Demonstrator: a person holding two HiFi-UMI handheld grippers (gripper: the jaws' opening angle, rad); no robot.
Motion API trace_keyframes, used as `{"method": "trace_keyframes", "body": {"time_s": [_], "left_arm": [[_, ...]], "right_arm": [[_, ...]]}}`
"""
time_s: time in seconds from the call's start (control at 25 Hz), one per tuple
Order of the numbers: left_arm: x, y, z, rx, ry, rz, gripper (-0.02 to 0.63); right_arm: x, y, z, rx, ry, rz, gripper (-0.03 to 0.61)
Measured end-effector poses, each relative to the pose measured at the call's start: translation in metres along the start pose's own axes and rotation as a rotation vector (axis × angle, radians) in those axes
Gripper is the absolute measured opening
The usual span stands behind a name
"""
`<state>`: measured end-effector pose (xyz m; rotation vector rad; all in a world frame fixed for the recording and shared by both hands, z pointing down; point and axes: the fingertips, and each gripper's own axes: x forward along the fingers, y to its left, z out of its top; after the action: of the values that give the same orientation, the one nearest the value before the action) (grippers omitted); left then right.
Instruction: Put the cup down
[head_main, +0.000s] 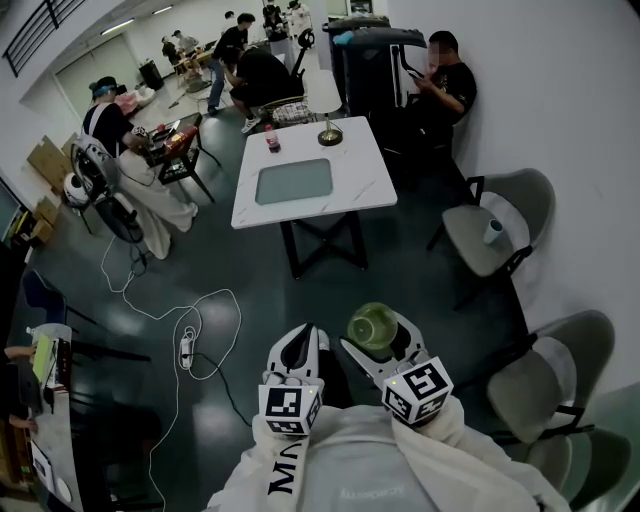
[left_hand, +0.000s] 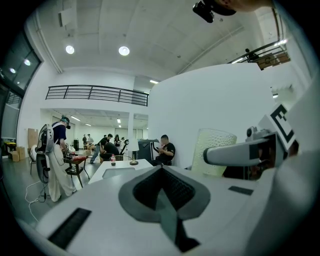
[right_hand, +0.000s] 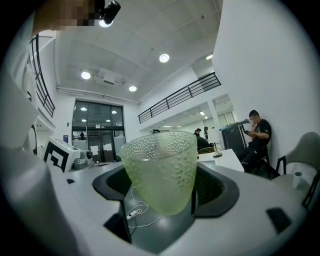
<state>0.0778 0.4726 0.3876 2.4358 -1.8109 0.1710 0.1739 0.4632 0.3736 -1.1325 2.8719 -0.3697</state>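
Right gripper view: right gripper (right_hand: 162, 190) is clamped on a pale green, dimpled glass cup (right_hand: 159, 167), with one dark pad on each side of its lower wall. The cup is upright, mouth up. Left gripper view: left gripper (left_hand: 161, 175) has its jaws pressed together with nothing between them. Head view: both grippers are side by side, close to the person's chest. The cup is in the air over the dark floor (head_main: 420, 280), well apart from the white table (head_main: 360, 185) ahead. A small bottle (head_main: 271, 139) stands near the table's far edge.
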Motion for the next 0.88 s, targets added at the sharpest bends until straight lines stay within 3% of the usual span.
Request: {"method": "trace_keyframes", "body": {"time_s": [0.36, 0.88], "left_arm": [[0.094, 0.06, 0.005, 0.011, 0.018, -0.041, 0.011], [0.222, 0.18, 0.016, 0.048, 0.09, -0.051, 0.011]], "right_arm": [[0.098, -0.054, 0.006, 0.025, 0.021, -0.037, 0.38], [0.26, -0.122, 0.007, 0.089, 0.081, -0.062, 0.38]]}}
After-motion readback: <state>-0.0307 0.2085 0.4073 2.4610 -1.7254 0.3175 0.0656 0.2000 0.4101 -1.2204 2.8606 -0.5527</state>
